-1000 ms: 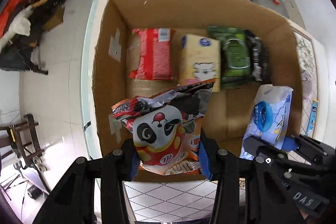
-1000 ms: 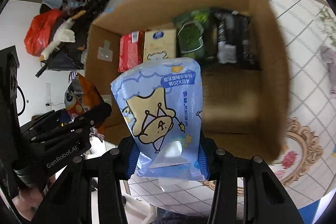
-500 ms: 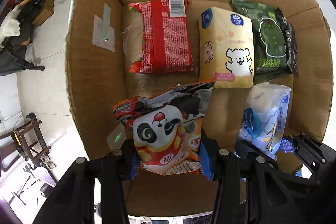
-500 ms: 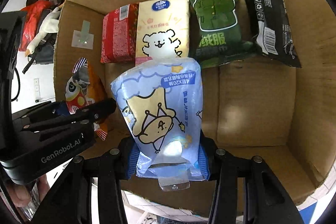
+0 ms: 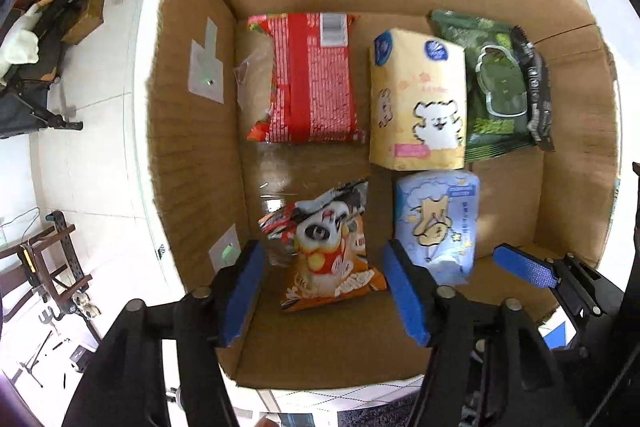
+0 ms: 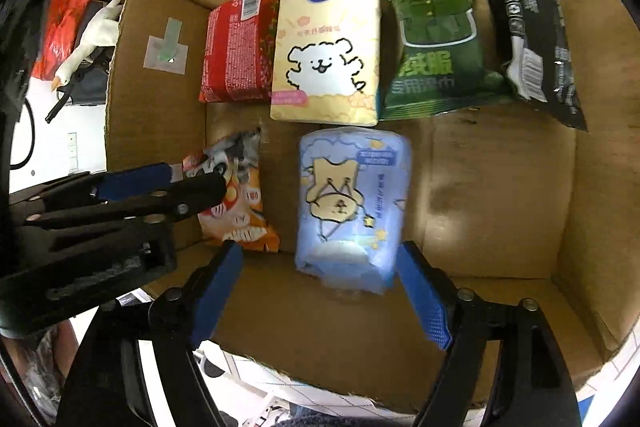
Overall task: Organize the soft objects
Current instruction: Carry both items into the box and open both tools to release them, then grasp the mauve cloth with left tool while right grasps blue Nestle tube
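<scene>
Left tongs (image 5: 322, 287) wide, holding nothing; panda snack bag (image 5: 328, 247) lies loose between the blue pads at lower centre of the left view, on the floor of the cardboard box (image 5: 192, 131). Right tongs (image 6: 320, 291) also wide and empty; blue tissue pack (image 6: 352, 203) sits just ahead of them, lower centre of the right view, slightly blurred, so can't tell if fully settled. The two packs lie side by side, near but apart.

Further out, upper half of the frame: back row along the far wall, red snack pack (image 6: 238, 47), yellow tissue pack (image 6: 326, 53), green wet-wipes pack (image 6: 436, 35), black packet (image 6: 528, 39), green and black overlapping at the edges.

Progress, judged: six soft items in the box, two rows forming; front row has bare floor at lower right for more. Clutter outside the box at the upper right of the left view, too blurred to say if more items wait. Likely late stage; tongs need to clear out.
</scene>
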A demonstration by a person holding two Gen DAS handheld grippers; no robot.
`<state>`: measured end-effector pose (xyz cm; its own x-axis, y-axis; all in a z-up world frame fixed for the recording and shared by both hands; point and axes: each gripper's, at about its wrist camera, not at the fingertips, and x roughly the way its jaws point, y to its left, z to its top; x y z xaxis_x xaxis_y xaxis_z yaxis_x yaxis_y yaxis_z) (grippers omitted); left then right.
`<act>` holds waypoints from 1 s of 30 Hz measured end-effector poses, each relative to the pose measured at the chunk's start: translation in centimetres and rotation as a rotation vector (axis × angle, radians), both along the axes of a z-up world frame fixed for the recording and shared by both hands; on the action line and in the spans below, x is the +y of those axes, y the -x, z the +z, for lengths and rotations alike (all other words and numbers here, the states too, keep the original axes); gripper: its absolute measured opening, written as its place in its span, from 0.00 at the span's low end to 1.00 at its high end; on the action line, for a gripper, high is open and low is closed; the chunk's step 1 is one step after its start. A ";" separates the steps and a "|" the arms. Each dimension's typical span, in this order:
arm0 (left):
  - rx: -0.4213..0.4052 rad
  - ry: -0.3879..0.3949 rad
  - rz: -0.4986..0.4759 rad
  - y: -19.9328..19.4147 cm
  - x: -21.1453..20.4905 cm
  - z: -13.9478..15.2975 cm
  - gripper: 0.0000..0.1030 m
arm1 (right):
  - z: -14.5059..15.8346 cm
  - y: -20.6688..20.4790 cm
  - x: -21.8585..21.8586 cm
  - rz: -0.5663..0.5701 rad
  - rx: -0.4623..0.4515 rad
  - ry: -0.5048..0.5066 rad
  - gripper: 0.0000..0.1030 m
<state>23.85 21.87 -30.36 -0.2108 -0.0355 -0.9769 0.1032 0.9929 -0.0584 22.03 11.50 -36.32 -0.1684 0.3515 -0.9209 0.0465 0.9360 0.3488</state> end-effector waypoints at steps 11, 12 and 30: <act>-0.082 0.001 0.041 2.2 -1.1 4.1 0.67 | 4.9 0.8 -2.3 0.013 -0.059 0.084 0.81; -0.099 0.000 0.044 2.5 -1.3 4.6 0.73 | 5.6 1.0 -2.6 0.019 -0.073 0.108 0.83; -0.386 -0.039 0.085 8.6 -2.4 12.9 0.99 | 15.7 6.2 -7.2 0.043 -0.331 0.250 1.00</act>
